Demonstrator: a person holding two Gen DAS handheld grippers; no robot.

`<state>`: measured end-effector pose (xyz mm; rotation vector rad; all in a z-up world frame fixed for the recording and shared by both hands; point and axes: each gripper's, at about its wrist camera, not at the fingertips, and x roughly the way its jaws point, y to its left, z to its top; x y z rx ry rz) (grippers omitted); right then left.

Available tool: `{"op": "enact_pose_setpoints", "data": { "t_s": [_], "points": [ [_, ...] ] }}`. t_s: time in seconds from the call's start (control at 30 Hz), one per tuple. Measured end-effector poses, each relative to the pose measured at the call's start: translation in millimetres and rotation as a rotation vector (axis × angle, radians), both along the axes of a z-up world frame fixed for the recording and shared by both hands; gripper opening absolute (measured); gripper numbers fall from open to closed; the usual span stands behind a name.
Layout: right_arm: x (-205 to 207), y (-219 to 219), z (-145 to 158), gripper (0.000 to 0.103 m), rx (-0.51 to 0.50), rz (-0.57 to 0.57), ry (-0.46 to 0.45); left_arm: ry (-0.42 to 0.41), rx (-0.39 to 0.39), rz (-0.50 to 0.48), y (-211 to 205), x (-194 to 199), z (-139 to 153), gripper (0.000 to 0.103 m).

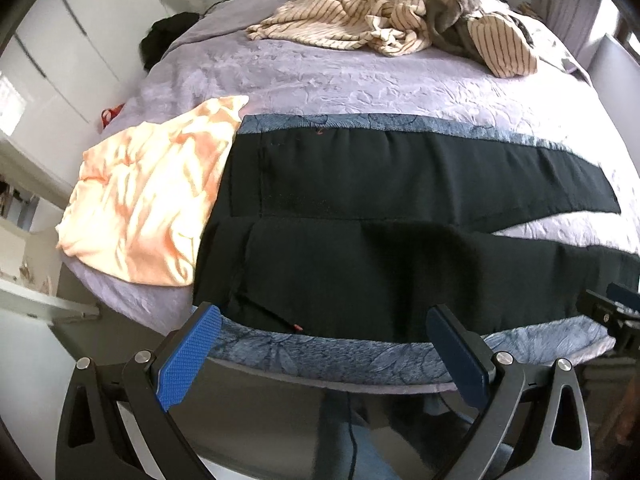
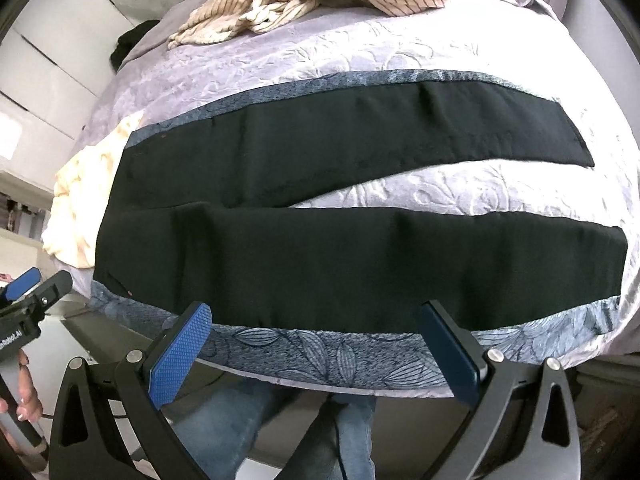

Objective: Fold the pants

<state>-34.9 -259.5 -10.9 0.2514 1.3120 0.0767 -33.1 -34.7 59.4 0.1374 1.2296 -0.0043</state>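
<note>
Black pants [image 1: 360,208] lie spread flat across the near part of the bed, waist to the left, both legs running right with a gap between them; they also show in the right wrist view [image 2: 340,208]. My left gripper [image 1: 324,316] is open and empty, hovering at the near edge over the waist end of the near leg. My right gripper [image 2: 316,312] is open and empty, hovering at the near edge over the middle of the near leg [image 2: 360,264]. The left gripper also shows at the left edge of the right wrist view [image 2: 24,292].
The bed has a lilac cover [image 1: 340,76] with a blue floral band [image 2: 320,352] at its near edge. A peach cloth [image 1: 152,192] lies left of the pants. A striped cream heap of clothes [image 1: 380,20] lies at the far side. White cabinets [image 1: 60,40] stand to the left.
</note>
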Motion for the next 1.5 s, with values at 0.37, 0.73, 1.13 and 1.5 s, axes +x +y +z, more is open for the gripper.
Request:
{"op": "enact_pose_setpoints", "data": {
  "t_s": [0.37,0.73,1.13,1.5],
  "points": [
    [0.2,35.4,-12.8,0.103,-0.030,-0.086,0.003,0.026,-0.003,-0.076,34.7,6.2,-31.5,0.103],
    [-0.5,68.5,-21.0,0.103,-0.043,-0.117,0.029,0.057,-0.026,-0.118,58.4,17.1,-49.1,0.103],
    [-0.3,76.9,-37.9,0.103,0.064,-0.134,0.049,0.093,-0.050,-0.119,69.4,14.8,-72.3,0.103],
    [-36.6,58.2,-119.4,0.066,0.734,-0.177,0.168,0.144,-0.537,-0.003,147.9,-22.9,-118.3,0.102]
  ]
}}
